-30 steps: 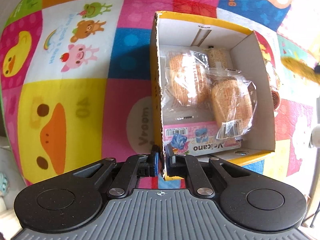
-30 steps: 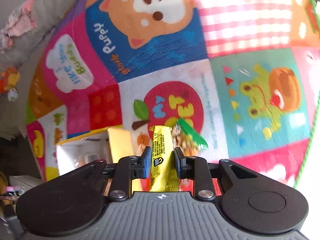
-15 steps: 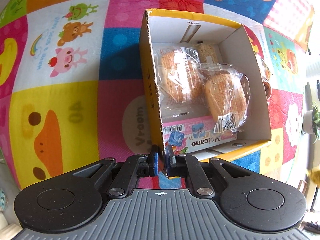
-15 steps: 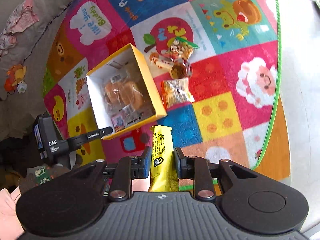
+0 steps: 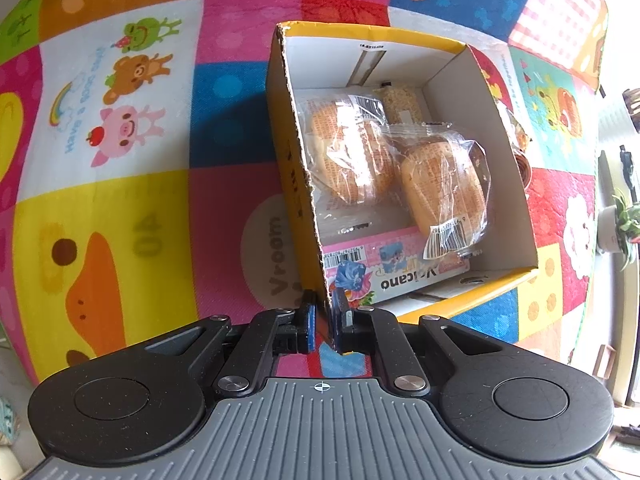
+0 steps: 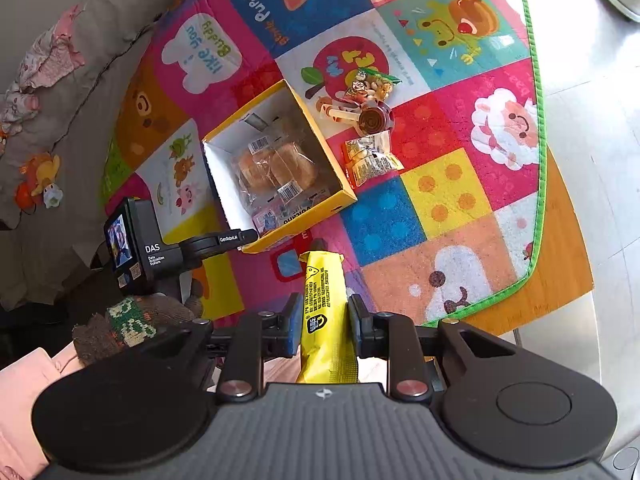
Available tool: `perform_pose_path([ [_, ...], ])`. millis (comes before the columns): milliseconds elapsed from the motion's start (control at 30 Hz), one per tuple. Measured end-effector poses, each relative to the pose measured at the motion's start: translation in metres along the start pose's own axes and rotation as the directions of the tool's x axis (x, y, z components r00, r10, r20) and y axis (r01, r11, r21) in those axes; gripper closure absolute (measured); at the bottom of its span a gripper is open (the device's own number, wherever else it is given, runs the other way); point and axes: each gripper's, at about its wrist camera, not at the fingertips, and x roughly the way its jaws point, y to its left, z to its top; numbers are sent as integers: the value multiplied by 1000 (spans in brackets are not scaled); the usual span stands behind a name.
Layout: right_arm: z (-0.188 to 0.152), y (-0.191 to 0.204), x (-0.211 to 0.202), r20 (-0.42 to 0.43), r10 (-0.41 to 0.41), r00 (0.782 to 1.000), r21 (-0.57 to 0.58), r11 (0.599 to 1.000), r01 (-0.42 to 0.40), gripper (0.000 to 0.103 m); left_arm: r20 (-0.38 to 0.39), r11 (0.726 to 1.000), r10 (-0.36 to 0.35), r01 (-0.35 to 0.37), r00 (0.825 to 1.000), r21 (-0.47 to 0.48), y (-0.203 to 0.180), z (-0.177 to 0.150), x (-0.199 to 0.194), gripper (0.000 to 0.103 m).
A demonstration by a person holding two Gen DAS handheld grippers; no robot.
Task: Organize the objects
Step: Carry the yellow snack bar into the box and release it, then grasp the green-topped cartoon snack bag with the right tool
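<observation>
A yellow cardboard box (image 5: 296,168) with white inside walls stands on the colourful play mat. It holds wrapped buns (image 5: 440,184) and a pink snack pack (image 5: 400,272). My left gripper (image 5: 325,312) is shut on the box's near corner wall. In the right wrist view the box (image 6: 316,128) lies below, with the left gripper (image 6: 240,237) at its corner. My right gripper (image 6: 323,312) is shut on a yellow snack packet (image 6: 324,320), held high above the mat, nearer than the box.
Several loose snack packs (image 6: 370,156) and a small round snack cup (image 6: 374,120) lie on the mat right of the box. The mat's green edge (image 6: 538,120) borders grey floor at right. A grey sofa (image 6: 60,100) with toys is at left.
My right gripper rose a long way, from just above the mat, with the yellow packet in it, and the whole box came into its view. The left gripper kept its hold on the box corner.
</observation>
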Motion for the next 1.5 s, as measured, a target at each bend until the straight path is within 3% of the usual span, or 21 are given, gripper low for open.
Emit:
perform_pose_path([
  [433,21,41,12,-2,-4,1000,-87,996,4,80,20,1000,-22,23,1000,-16,4,-4,-1,92],
  [667,65,49,44,-19,36,999,18,999,-36,80,21,999,-26,27,999,-27,5,-4,-1,92],
  [833,90,74,53,92,130,987,25,991,-132,79,19,999,-28,28,999,-33,6,-4,-1,92],
  [900,94,85,53,144,123,982,-33,992,-119,74,18,999,-28,29,999,-33,6,-4,-1,92],
  [967,94,88,57,143,112,983,-68,992,-103,65,16,999,-30,30,999,-35,6,-4,-1,92],
  [1067,88,72,66,119,75,990,-80,995,-66,65,10,998,-34,35,999,-47,8,-3,0,92],
  [1167,80,36,77,98,-23,995,-69,997,30,65,2,998,-37,37,999,-59,9,-1,0,92],
  [1333,78,-44,93,26,-112,993,64,992,110,64,-16,997,-29,28,999,-72,8,2,2,92],
  [1500,95,-85,102,13,-129,992,107,986,127,50,-35,997,-11,8,999,-75,5,4,2,93],
])
